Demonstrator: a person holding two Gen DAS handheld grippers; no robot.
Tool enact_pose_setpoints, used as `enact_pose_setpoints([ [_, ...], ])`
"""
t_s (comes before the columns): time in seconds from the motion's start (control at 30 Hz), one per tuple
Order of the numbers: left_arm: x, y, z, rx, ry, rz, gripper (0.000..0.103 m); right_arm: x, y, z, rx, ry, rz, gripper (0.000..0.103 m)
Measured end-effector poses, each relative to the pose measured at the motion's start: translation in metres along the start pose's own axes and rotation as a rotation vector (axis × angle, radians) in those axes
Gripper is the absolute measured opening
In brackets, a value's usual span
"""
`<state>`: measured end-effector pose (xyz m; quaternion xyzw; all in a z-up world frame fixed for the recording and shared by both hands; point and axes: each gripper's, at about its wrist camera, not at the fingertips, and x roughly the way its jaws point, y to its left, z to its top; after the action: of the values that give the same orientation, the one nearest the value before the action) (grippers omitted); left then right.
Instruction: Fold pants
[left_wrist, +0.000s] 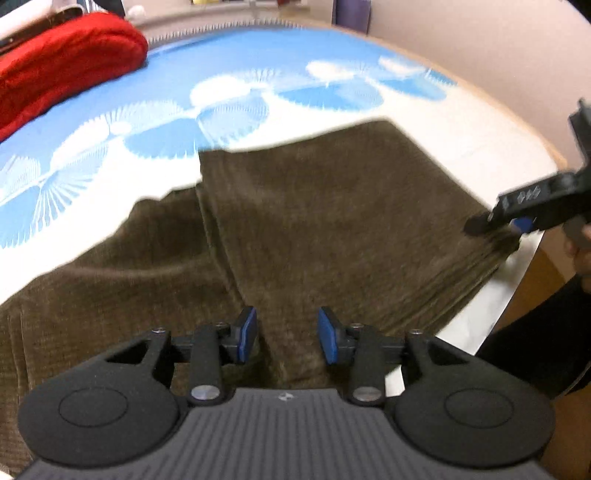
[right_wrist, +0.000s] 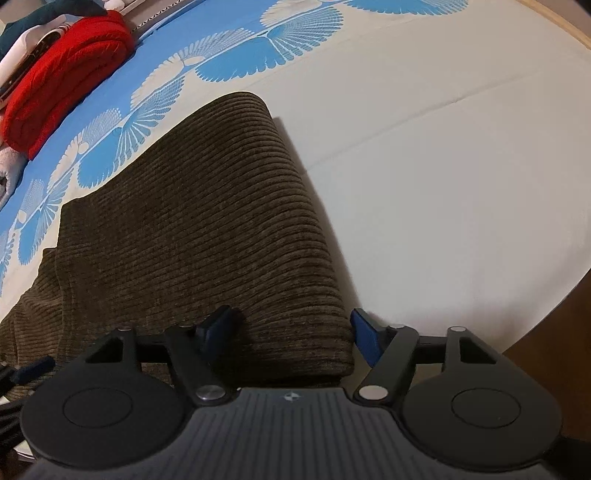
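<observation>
1. Both hand-held grippers are seen over the pants (right_wrist: 207, 229), spread on a bedsheet (right_wrist: 424, 177).
2. Left gripper (left_wrist: 287, 334): jaws are held partly apart above the brown corduroy, nothing pinched between them.
3. Right gripper (right_wrist: 291, 332): jaws are spread wide astride the folded edge at the near end; whether the pads touch cannot be told.
4. A red blanket (left_wrist: 62, 62) is seen far beyond.
</observation>
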<state>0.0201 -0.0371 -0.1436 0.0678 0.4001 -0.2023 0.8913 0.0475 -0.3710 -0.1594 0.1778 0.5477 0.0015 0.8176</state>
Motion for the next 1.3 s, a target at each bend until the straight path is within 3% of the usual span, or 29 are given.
enact_pose_setpoints([
  [0.1,-0.004,-0.002,0.003,-0.014,-0.008,-0.022,0.039,-0.002,-0.001,-0.001,-0.003,-0.015,-0.008,0.059],
  [0.13,0.0,0.0,0.002,-0.015,0.019,-0.025,0.038,-0.002,-0.001,-0.001,-0.007,-0.022,-0.012,0.052],
  [0.2,0.024,0.001,-0.005,0.011,0.155,0.014,0.041,-0.005,-0.002,-0.002,-0.015,-0.042,-0.018,0.04],
  [0.23,0.026,0.003,-0.01,0.005,0.165,0.007,0.041,-0.008,-0.002,-0.002,-0.015,-0.053,-0.017,0.033],
  [0.43,0.018,0.009,-0.001,-0.044,0.136,0.018,0.04,-0.033,0.01,-0.006,-0.071,-0.166,0.02,0.024],
  [0.53,0.003,0.012,0.006,-0.069,0.048,0.013,0.041,-0.058,0.034,-0.014,-0.216,-0.3,0.066,0.023],
  [0.63,-0.018,0.026,0.019,-0.173,-0.099,-0.005,0.047,-0.084,0.067,-0.033,-0.432,-0.445,0.155,0.023],
  [0.7,-0.036,0.038,0.026,-0.257,-0.216,-0.088,0.058,-0.094,0.09,-0.053,-0.601,-0.513,0.209,0.023],
  [0.77,-0.046,0.047,0.031,-0.32,-0.282,-0.186,0.071,-0.096,0.11,-0.074,-0.746,-0.541,0.26,0.022],
  [0.8,-0.048,0.05,0.032,-0.343,-0.293,-0.234,0.079,-0.095,0.118,-0.083,-0.806,-0.543,0.279,0.022],
  [0.87,-0.046,0.05,0.035,-0.37,-0.288,-0.29,0.084,-0.091,0.133,-0.101,-0.924,-0.554,0.285,0.022],
  [1.0,-0.039,0.042,0.039,-0.348,-0.268,-0.275,0.084,-0.083,0.154,-0.121,-1.068,-0.536,0.319,0.022],
  [1.13,-0.023,0.03,0.041,-0.308,-0.229,-0.234,0.082,-0.075,0.166,-0.128,-1.119,-0.514,0.34,0.022],
  [1.23,-0.011,0.029,0.042,-0.29,-0.193,-0.179,0.065,-0.071,0.171,-0.13,-1.135,-0.507,0.342,0.022],
  [1.3,0.0,0.028,0.042,-0.283,-0.149,-0.147,0.048,-0.072,0.172,-0.129,-1.122,-0.504,0.349,0.022],
])
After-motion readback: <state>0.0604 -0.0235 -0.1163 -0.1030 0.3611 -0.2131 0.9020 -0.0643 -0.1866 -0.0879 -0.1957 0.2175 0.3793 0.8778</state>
